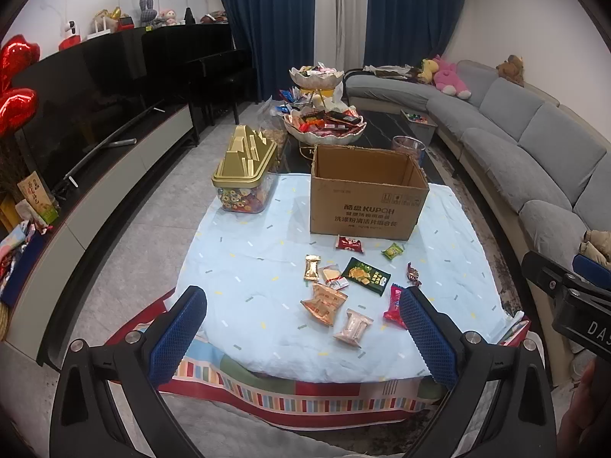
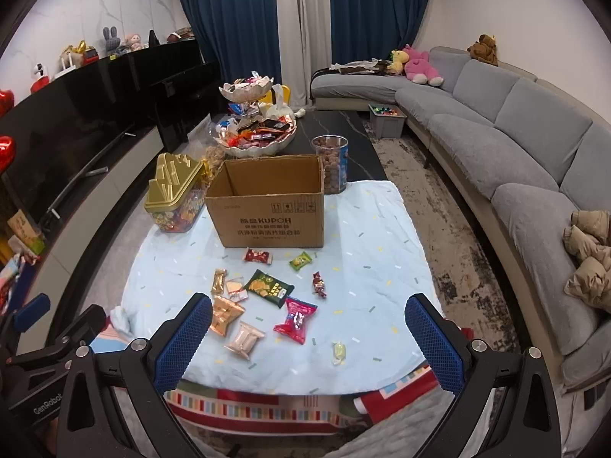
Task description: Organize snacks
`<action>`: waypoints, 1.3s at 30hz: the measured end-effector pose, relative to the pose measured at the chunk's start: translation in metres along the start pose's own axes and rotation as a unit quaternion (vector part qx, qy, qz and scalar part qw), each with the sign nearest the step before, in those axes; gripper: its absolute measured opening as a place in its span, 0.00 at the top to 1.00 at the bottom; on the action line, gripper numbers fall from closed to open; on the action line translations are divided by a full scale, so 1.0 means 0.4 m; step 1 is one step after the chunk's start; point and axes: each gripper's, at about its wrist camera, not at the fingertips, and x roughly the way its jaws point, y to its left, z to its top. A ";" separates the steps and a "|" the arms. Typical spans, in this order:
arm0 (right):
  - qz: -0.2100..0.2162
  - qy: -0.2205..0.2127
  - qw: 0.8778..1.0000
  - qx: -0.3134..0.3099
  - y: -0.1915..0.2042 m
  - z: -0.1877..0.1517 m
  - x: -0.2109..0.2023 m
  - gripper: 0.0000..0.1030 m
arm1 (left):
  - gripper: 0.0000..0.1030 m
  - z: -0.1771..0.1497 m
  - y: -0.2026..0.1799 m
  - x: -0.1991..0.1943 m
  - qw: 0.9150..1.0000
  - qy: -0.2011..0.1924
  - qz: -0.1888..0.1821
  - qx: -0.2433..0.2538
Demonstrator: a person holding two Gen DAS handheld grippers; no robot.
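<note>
An open cardboard box [image 1: 366, 194] stands on the light blue cloth [image 1: 259, 252]; it also shows in the right wrist view [image 2: 267, 206]. Several small snack packets lie in front of it: a dark green packet [image 1: 365, 275] [image 2: 269, 288], an orange packet [image 1: 324, 303] [image 2: 224, 315], a pink-red packet [image 2: 296, 320] [image 1: 393, 307], a pale packet [image 1: 353, 327] [image 2: 244, 339] and a yellow candy [image 2: 338, 352]. My left gripper [image 1: 301, 305] is open and empty above the cloth's near edge. My right gripper [image 2: 309, 311] is open and empty beside it.
A gold-lidded candy jar [image 1: 244, 170] stands left of the box. A tiered bowl of snacks [image 1: 324, 124] and a clear tub [image 2: 331, 164] stand behind it. A grey sofa [image 2: 515, 145] runs along the right, a black TV cabinet [image 1: 95, 87] along the left.
</note>
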 end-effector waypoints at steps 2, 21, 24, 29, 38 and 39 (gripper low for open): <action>0.000 -0.001 1.000 0.001 0.001 -0.006 0.000 0.01 | 0.00 0.001 0.002 -0.001 1.000 0.000 0.000 0.000; -0.001 -0.003 1.000 0.000 -0.001 -0.005 -0.003 0.01 | 0.00 0.002 -0.003 -0.002 1.000 -0.002 0.000 0.000; -0.001 -0.003 1.000 0.000 -0.001 -0.006 -0.003 0.01 | 0.00 0.003 -0.002 -0.003 1.000 -0.002 0.000 0.000; -0.001 -0.003 1.000 0.001 0.001 -0.008 -0.002 0.01 | 0.00 0.002 -0.001 -0.003 1.000 -0.002 -0.001 0.000; -0.001 -0.003 1.000 0.001 0.002 -0.009 -0.002 0.01 | 0.00 0.000 0.003 -0.007 1.000 -0.003 0.000 0.001; -0.001 -0.003 1.000 0.001 0.002 -0.009 -0.002 0.01 | 0.00 -0.001 0.002 -0.007 1.000 -0.003 0.000 0.002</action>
